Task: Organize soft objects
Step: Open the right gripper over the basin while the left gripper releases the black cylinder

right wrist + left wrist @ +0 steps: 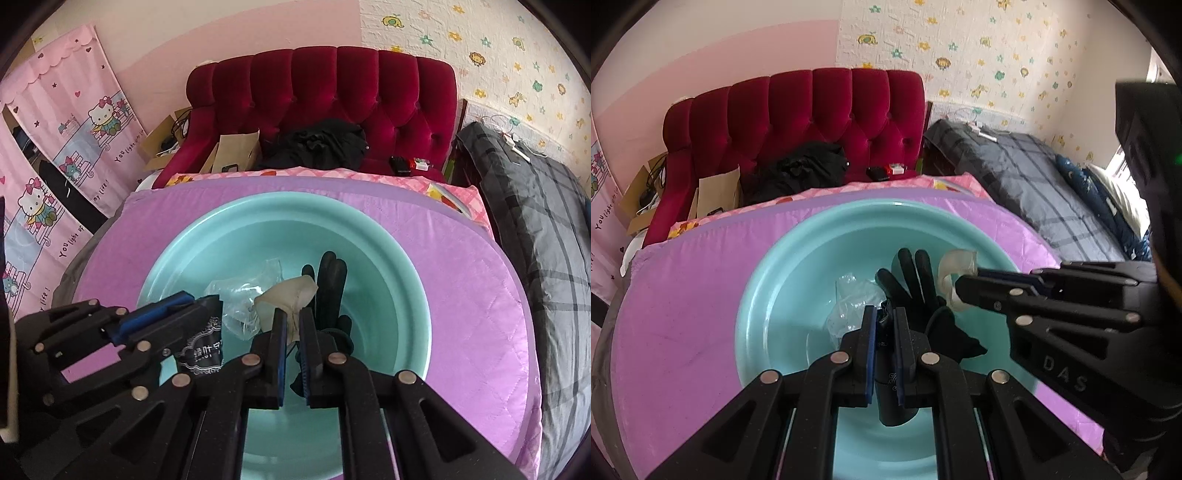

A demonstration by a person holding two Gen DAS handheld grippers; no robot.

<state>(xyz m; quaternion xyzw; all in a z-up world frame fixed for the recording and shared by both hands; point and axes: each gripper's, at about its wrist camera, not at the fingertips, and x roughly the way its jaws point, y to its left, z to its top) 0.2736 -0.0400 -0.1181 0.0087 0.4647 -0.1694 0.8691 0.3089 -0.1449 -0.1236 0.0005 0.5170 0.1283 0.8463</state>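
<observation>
Both grippers are over the teal basin (pixel 764 295) now, each carrying something. The left gripper (pixel 885 317), low centre of its own view, has its jaws clamped on a dark packet (pixel 890 391) — a black pouch with an ornate silver label, easier to read in the right wrist view at lower left (pixel 201 350). The packet hangs down between the blue pads, pinched near its top edge, which looks like the sensible hold for a limp, flat thing.

The right gripper (pixel 293 319) is closed too, on a pale, translucent soft piece (pixel 291 295) — I would guess a thin glove or bit of film, but I can't tell exactly. It flops up and forward out of the jaws, loose and folded. In the left wrist view the same gripper comes in from the right edge (pixel 964 290), the pale piece curling off its tip.

Already lying in the basin: a black glove (pixel 916 284), fingers fanned toward the top of the frame, and crumpled clear plastic (pixel 849 302) just left of it. The basin sits on a purple quilted cover (pixel 461 295), with a red tufted headboard (pixel 321 88) across the upper part of the picture.

So the basin reads as the collecting spot. Both grippers tilt downward over its middle — my read is that they're positioned to drop their loads beside the glove. The jaws need only part, though the thin film may cling to a pad.
</observation>
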